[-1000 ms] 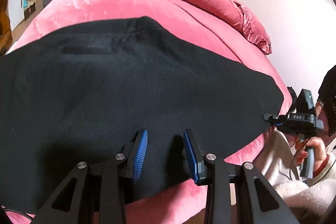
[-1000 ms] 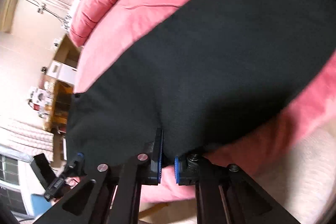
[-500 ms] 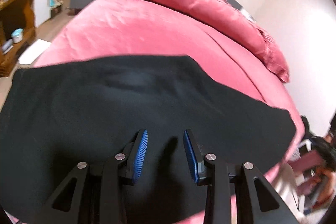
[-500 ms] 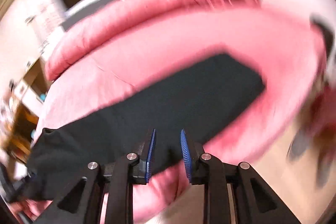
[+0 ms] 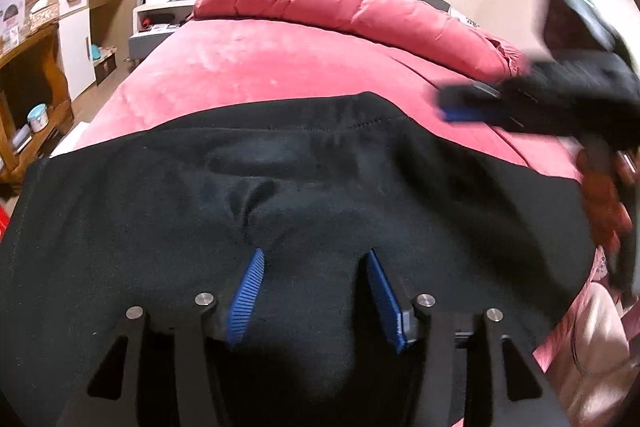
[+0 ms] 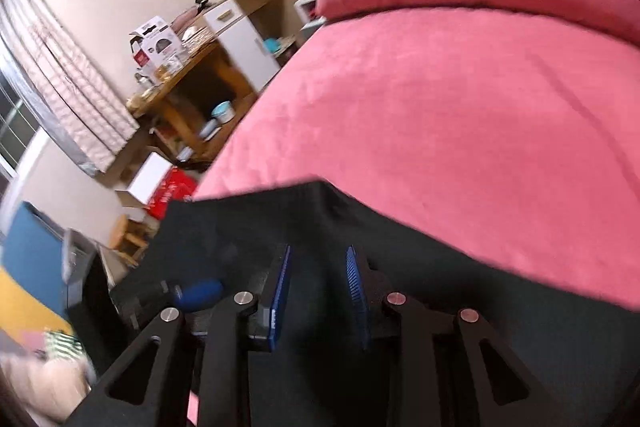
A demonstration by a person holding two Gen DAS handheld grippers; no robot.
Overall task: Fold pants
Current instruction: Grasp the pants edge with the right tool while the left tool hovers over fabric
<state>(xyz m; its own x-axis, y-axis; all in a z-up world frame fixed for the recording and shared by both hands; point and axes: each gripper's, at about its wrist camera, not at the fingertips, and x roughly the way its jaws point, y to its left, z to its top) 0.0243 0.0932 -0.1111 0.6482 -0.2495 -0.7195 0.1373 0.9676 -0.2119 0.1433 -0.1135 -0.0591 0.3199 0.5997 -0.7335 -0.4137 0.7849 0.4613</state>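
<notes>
Moved since a second ago: right gripper [image 6: 318,291] has let go of the pants [image 5: 304,203] at their end and now hangs over them, jaws apart and empty; left gripper [image 5: 316,297] likewise gaping, over the near edge. Pants: black, matte, lying flat across the foot of the bed [image 5: 256,67], one small pucker mid-cloth. Step, as judged: smooth the pucker, then pinch both layers squarely at one end for the next fold.

Pants [image 5: 320,195] on bed [image 5: 280,67]
</notes>
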